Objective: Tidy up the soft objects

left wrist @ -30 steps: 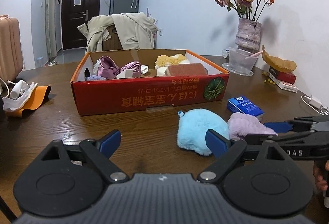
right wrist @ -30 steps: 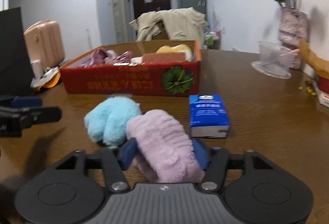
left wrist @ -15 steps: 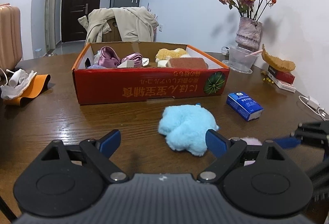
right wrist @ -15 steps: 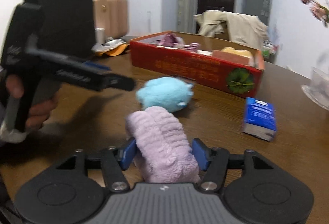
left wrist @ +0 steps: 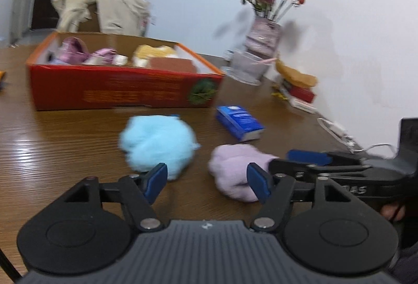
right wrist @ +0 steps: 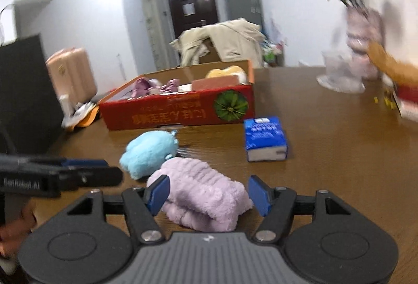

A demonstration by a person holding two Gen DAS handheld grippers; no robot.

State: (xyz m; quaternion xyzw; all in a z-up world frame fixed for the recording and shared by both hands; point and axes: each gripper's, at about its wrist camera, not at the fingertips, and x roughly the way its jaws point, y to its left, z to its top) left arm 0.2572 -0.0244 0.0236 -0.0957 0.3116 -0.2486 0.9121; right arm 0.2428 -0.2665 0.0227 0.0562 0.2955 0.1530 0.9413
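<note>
I am reading this as the pick-up step: two soft things are lying on the bench, waiting to go into the red box at the far left, which is already holding several soft items. Working left to right, my left tongs have just been closing and are standing moderately apart with nothing between the pads; the blue plush is lying just beyond the left pad, so the next move calls for centring on it before closing. To its right, the lilac cloth is sitting between the pads of my right tongs, whose jaws have just been opening; the left pad is touching the fabric, the right pad is standing clear, so I am judging it unheld. The blue packet is lying further right.
</note>
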